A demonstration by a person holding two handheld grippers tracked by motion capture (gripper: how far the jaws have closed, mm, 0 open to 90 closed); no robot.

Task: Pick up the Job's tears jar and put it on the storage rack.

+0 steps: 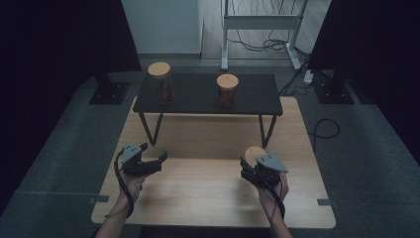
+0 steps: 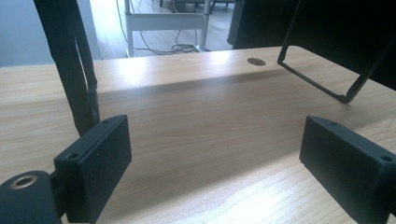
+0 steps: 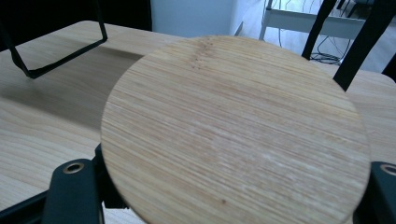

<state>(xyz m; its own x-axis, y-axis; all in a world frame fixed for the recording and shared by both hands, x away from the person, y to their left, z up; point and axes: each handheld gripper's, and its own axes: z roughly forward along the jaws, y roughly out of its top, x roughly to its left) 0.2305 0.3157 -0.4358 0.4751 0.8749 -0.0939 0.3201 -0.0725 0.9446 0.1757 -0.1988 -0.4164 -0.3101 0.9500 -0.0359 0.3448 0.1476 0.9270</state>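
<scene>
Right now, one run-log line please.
left gripper: open, empty | right gripper: shut on wooden-lidded jar | two jars on black shelf

lid (image 3: 233,135): matt grained wood | table (image 2: 201,130): smooth pale wood | claw pads (image 2: 95,163): matt black plastic

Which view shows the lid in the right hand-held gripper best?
The right gripper view: the round wooden lid shows close up, grain and rim clear, gripped at its sides. The high view shows the lid small and partly behind the right hand-held gripper.

Wooden table (image 1: 208,188) under black shelf (image 1: 198,96)
</scene>
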